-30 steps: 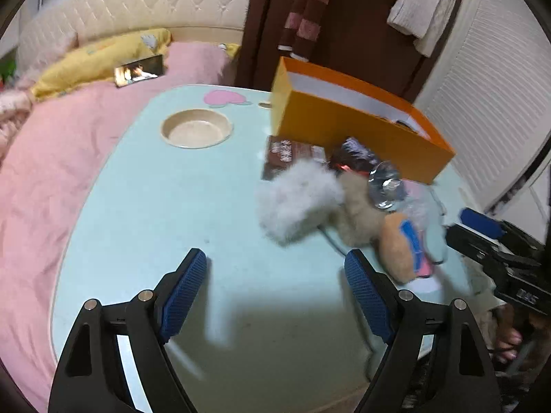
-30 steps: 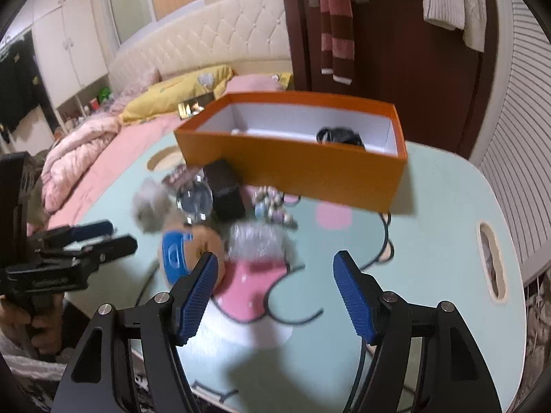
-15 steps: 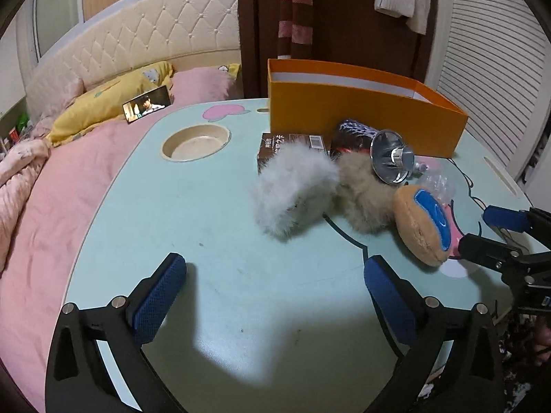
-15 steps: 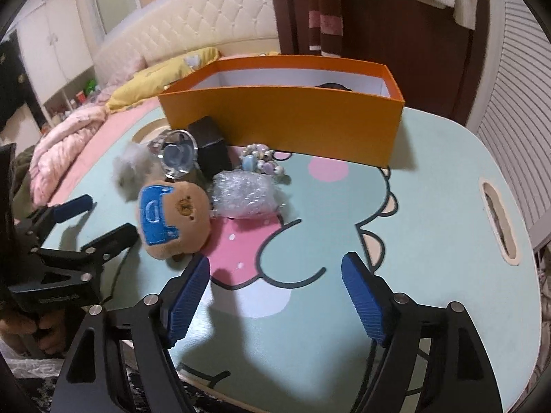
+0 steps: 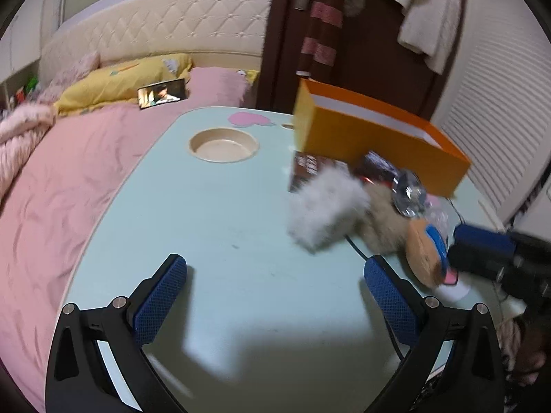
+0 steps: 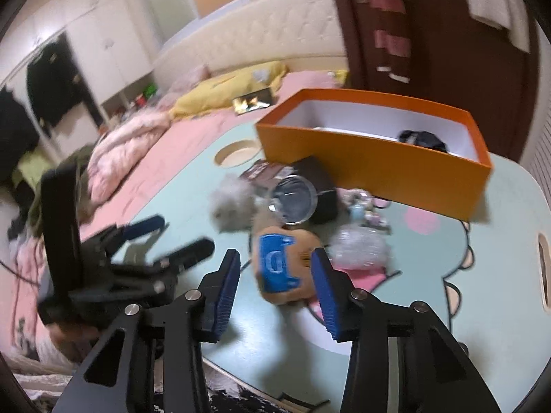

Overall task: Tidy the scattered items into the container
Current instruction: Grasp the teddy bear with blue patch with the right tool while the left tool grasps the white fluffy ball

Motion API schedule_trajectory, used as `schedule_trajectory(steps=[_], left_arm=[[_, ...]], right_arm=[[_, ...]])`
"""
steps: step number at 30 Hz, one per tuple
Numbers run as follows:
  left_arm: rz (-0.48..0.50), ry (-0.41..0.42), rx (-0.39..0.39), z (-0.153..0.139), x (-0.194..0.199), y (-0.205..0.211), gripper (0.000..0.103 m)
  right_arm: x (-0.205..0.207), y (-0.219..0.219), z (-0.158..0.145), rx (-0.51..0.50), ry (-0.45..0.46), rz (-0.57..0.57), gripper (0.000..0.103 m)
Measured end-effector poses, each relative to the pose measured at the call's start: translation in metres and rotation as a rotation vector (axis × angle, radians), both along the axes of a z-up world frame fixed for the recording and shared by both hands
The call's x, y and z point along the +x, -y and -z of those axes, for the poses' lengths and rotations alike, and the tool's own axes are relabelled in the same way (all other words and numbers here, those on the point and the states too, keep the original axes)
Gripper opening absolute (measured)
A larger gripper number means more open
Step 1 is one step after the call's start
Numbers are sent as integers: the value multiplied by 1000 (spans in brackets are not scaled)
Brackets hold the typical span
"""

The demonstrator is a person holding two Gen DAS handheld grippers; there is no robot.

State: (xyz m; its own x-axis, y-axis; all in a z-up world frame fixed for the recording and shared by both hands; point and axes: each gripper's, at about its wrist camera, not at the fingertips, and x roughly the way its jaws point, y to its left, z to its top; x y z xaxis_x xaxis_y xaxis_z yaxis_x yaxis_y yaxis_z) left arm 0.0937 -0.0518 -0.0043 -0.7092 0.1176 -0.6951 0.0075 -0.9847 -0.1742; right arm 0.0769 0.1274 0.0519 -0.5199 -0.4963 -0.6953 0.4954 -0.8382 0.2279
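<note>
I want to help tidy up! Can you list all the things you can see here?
orange box: one, orange outside, white inside, back of table, dark thing inside
brown plush: one, blue patch, between the right gripper's closing fingers, not yet pressed
grey fluffy ball: one, mid-table
round mirror: one, silver, behind the plush
bubble wrap: one, clear, right of plush
table: one, mint green
left gripper: open, empty
right gripper: around the plush

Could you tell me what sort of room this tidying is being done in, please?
Most likely a bedroom: a bed with a tufted cream headboard, pink bedding and a yellow pillow sits beside the mint cartoon table, and clothes hang on the door.
</note>
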Motion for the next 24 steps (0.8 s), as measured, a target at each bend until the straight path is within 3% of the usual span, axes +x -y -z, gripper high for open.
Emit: schedule_trajectory(steps=[4, 7, 9, 10, 12, 14, 18, 19, 21, 22, 24], left_arm=[[25, -21, 9, -12, -6, 5, 103], [94, -41, -82, -22, -15, -9, 102], [143, -54, -147, -25, -22, -21, 98], [164, -51, -172, -24, -26, -26, 97], [198, -20, -204, -19, -35, -32, 84], [226, 27, -200, -14, -44, -33, 76], [264, 62, -198, -9, -52, -38, 73], [276, 63, -202, -8, -53, -40, 68], [297, 84, -187, -6, -54, -41, 30], [305, 95, -167, -5, -53, -40, 25], [305, 91, -143, -6, -50, -38, 25]], right_arm=[[-6, 15, 10, 86, 5, -3, 46], [-11, 21, 17, 119, 6, -5, 47], [-14, 20, 20, 124, 22, -5, 39], [-14, 18, 20, 116, 27, -2, 38], [-14, 12, 19, 87, 36, 8, 36], [-13, 5, 16, 48, 47, 7, 36], [-9, -7, 9, -41, 57, -13, 36], [-8, -9, 8, -56, 58, -11, 36], [-8, -11, 6, -68, 61, -7, 36], [-7, -12, 5, -69, 60, -3, 36], [-7, -14, 3, -74, 57, 1, 36]])
